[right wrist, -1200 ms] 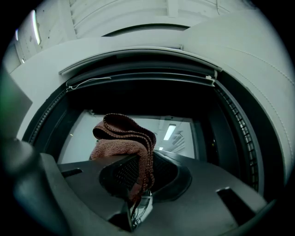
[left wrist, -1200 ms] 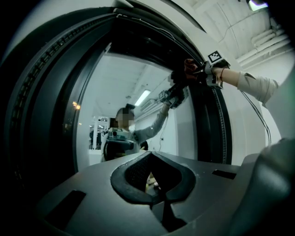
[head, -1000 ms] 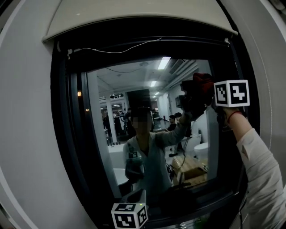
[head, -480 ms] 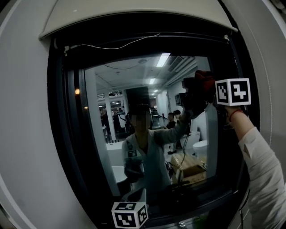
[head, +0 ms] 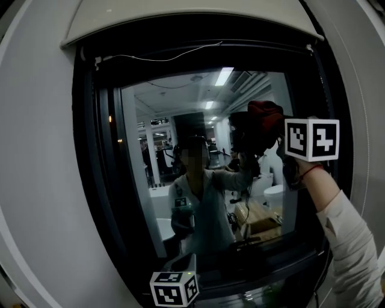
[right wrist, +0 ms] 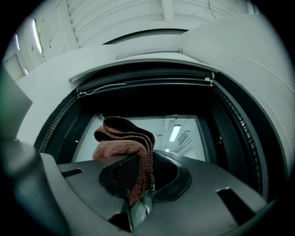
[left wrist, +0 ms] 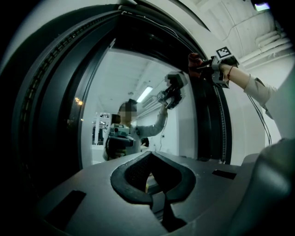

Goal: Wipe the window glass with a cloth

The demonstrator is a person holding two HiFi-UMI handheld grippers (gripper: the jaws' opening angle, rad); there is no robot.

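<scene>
The red-brown cloth [right wrist: 123, 138] is bunched into folds and pinched between the jaws of the right gripper [right wrist: 144, 171]. Most of the fabric bulges out ahead of the tips, so the soft wad, not the hard jaws, would be what meets the window glass [head: 180, 114]. In the head view the cloth sits high at the pane's upper right, close to the dark window frame [head: 96, 156], on an arm raised in a pale sleeve [head: 352, 240]. Whether it presses on the glass or hangs just off it I cannot tell. That corner looks like one end of a wiping stroke. The left gripper [left wrist: 152, 177] waits low near the bottom edge of the frame, jaws pressed together on nothing, likely parked clear of the wiping path. Above, the blind [head: 180, 18] sits at the top of the window, leaving the whole pane bare.
</scene>
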